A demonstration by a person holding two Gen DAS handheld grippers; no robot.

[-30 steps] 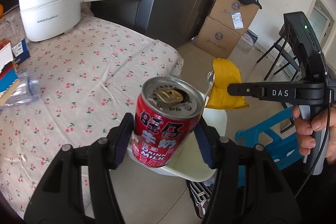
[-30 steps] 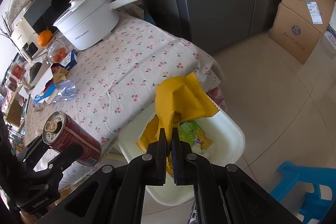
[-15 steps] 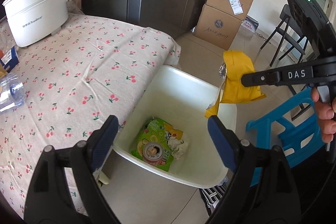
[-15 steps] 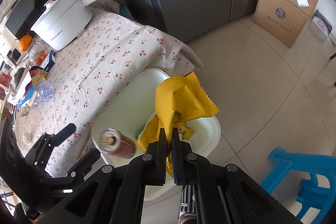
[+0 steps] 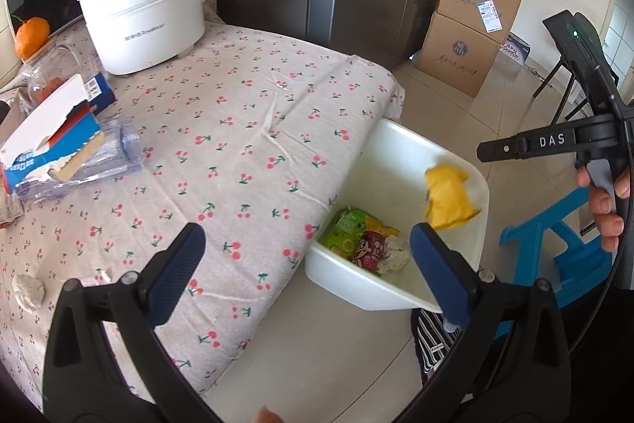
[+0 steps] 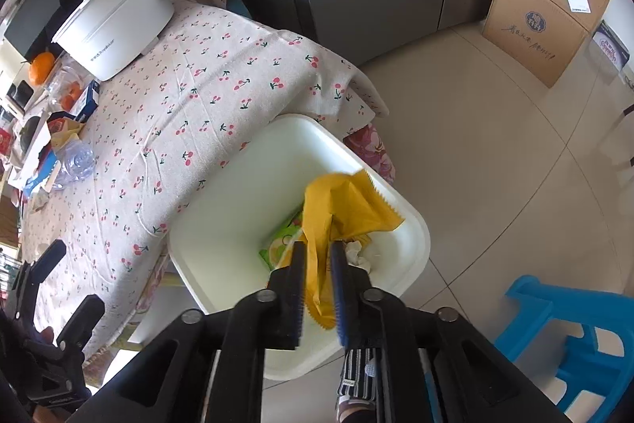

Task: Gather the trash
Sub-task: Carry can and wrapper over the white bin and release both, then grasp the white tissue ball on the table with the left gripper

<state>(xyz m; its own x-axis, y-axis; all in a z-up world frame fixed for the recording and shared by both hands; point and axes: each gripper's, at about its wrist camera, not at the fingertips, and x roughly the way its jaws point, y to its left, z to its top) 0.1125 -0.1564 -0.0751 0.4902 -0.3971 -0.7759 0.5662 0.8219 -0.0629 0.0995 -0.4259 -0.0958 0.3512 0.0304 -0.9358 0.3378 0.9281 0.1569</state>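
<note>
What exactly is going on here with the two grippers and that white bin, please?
A person with a gripper in each hand is clearing trash from the table into the white bin beside it. The left gripper is wide open and empty; a red can already lies in the bin. The right gripper, over the bin, has just been opening, and the yellow wrapper sits loosely between its jaws, about to drop.
</note>
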